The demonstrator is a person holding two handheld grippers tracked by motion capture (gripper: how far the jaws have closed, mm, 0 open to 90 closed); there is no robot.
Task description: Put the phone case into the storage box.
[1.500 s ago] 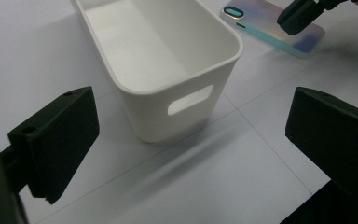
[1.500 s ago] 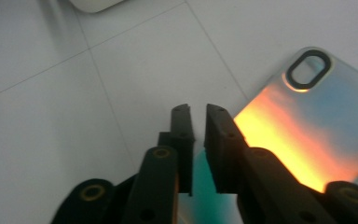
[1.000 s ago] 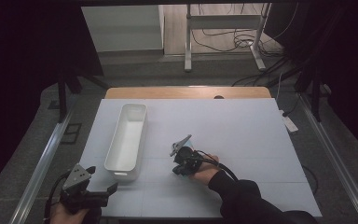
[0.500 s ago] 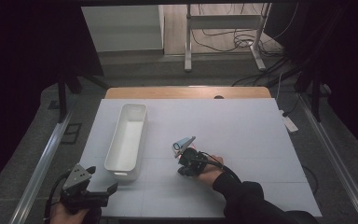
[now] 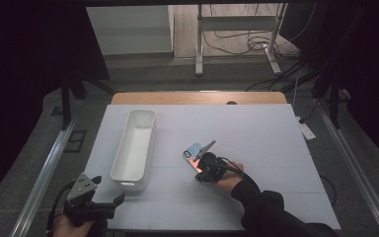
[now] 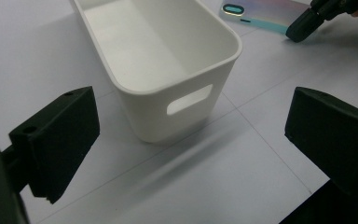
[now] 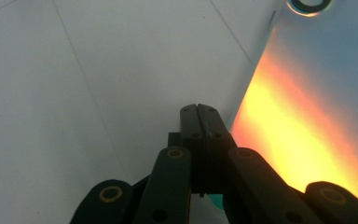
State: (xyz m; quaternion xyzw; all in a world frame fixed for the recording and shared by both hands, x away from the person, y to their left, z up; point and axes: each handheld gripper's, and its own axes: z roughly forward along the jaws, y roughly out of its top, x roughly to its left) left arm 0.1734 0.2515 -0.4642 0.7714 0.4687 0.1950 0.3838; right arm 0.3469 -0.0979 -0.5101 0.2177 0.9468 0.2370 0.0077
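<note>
An iridescent phone case (image 5: 194, 151) lies flat on the white table (image 5: 256, 138), blue at its camera ring and orange nearer the hand. My right gripper (image 5: 199, 162) is shut, and nothing shows between its jaws. In the right gripper view its closed tips (image 7: 199, 112) rest on the table against the left edge of the phone case (image 7: 317, 84). The left gripper (image 5: 110, 203) waits at the table's near left corner, open. Its two black pads (image 6: 58, 140) frame the near end of a white bin (image 6: 168, 60).
The long white bin (image 5: 137, 148) stands left of centre, empty, with a handle slot (image 6: 189, 99) in its near end. A wooden strip (image 5: 197, 98) borders the table's far edge. Metal rails (image 5: 44, 173) run along both sides, and cables lie on the floor beyond.
The right hand has slid a little to the right across the table, its shut tips staying at the phone case. The left gripper has kept still.
</note>
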